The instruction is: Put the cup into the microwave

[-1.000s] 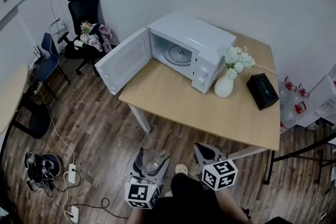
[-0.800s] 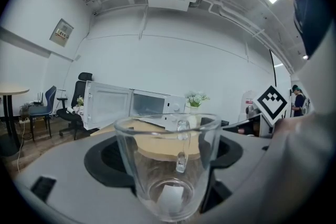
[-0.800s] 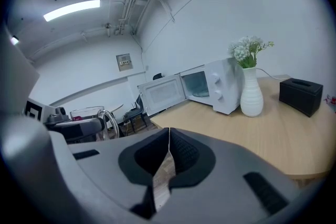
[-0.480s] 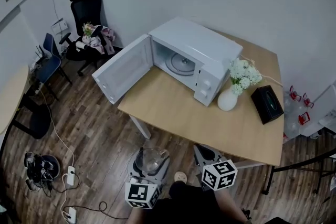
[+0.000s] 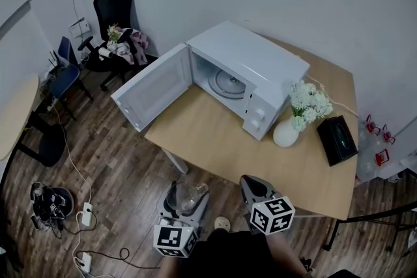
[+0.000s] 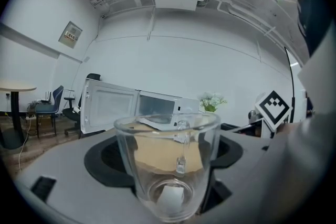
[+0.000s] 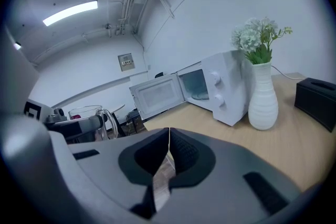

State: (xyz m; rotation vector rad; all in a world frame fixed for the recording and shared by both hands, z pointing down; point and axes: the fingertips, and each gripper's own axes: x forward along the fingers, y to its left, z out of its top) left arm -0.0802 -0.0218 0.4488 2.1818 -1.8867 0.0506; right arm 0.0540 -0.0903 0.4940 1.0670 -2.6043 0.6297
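Faced wooden tabletop (image 5: 215, 140), white microwave (image 5: 251, 65) upon it with door swung open to the left, held right hand-held gripper (image 5: 254, 187) clenched on nothing, grasped glass cup (image 6: 168, 165) upright in left hand-held gripper (image 5: 185, 200), short of tabletop's near edge.

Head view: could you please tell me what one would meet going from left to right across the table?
Left to right: microwave door, swung open → microwave body → white vase with flowers → black box.
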